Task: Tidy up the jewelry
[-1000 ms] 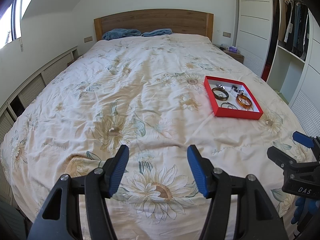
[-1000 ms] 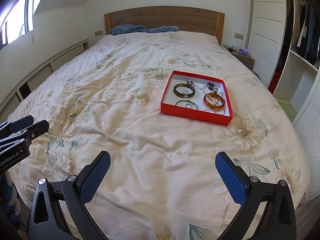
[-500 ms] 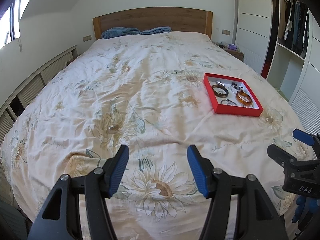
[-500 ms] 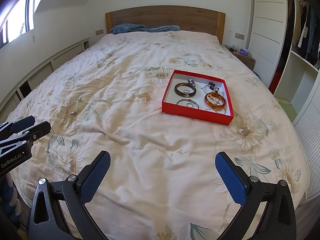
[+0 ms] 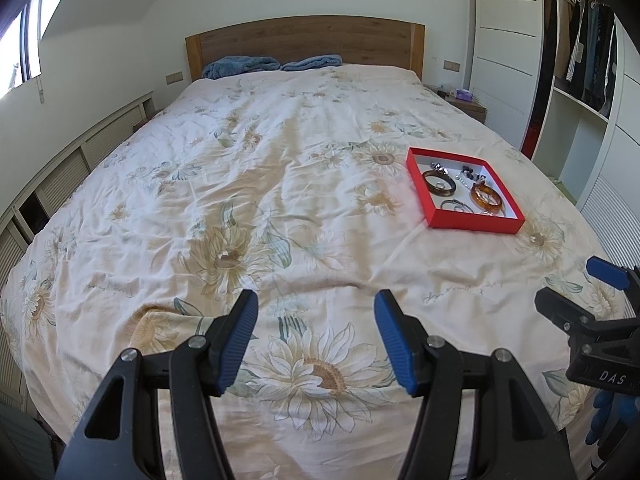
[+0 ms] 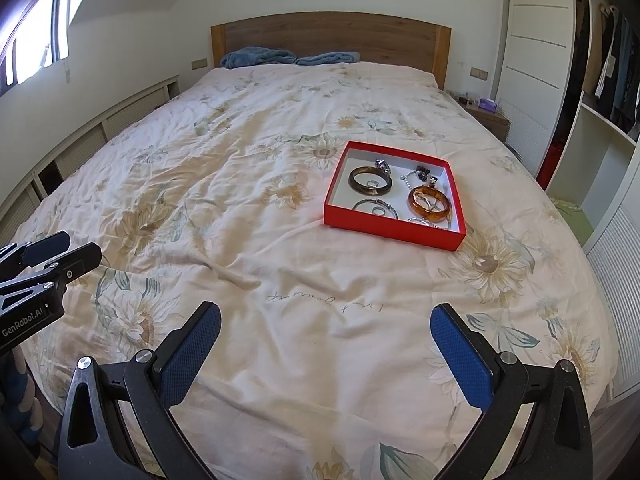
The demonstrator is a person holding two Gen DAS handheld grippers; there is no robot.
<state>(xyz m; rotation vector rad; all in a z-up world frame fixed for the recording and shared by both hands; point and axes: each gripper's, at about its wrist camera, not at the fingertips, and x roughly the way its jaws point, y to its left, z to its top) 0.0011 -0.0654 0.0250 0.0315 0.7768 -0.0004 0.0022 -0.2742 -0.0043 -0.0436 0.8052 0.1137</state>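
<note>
From my left wrist camera: my left tongs [image 5: 316, 340] hang released over the foot of the bed [image 5: 280, 200], nothing between the blue pads. The red tray [image 5: 474, 225] lies on the quilt, well beyond the tongs and off to their right. Inside it I see a dark bangle [image 5: 440, 184] and an amber bangle [image 5: 486, 199] side by side. My right tongs [image 5: 576, 292] poke in at the edge, nearer me than the tray.

Over to the right wrist camera: my right tongs [image 6: 326, 344] are spread wide, empty, with the red tray [image 6: 392, 231] ahead of them. Dark bangle [image 6: 370, 181] in the tray's far-left part, amber bangle [image 6: 430, 202] to its right, a thin silver bangle [image 6: 374, 207] at the near wall. My left tongs [image 6: 60, 250] sit well left of the tray.
</note>
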